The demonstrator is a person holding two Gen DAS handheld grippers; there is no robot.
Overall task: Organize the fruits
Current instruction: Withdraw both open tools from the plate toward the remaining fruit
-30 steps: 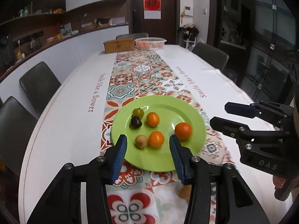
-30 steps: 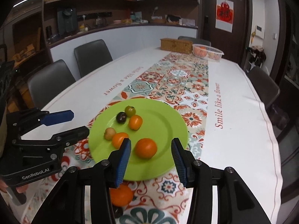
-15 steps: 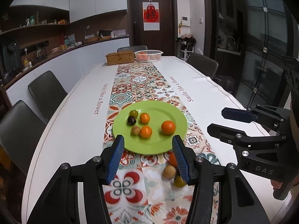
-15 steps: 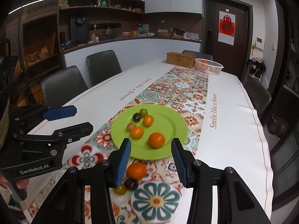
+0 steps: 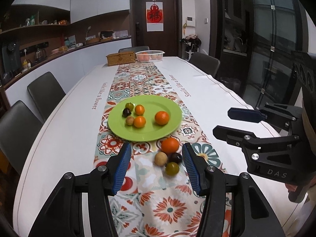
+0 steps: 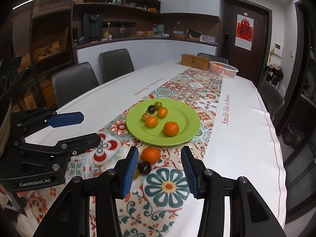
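- While five fruits are already lying on the green plate (image 5: 145, 132), four more are being left loose on the table runner (image 5: 167, 209) just in front of the plate's near rim, which suggests the sorting is only partly done.
- An orange (image 5: 170, 145) is lying nearest the plate; a tan fruit (image 5: 160, 158), a dark fruit (image 5: 175, 157) and a green fruit (image 5: 172, 168) are clustered just behind it, farther from the plate.
- The left gripper (image 5: 157, 167) is being held short of the plate with its fingers spread and nothing between the pads, probably to frame the loose cluster.
- The right gripper (image 6: 159, 172) is being held likewise on the plate's near side, fingers apart, nothing pinched, the orange (image 6: 150, 154) and dark fruit (image 6: 144, 168) being seen between them, beyond the tips.
- A white basket (image 5: 149, 55) is being kept well beyond the plate, at the table's far end.
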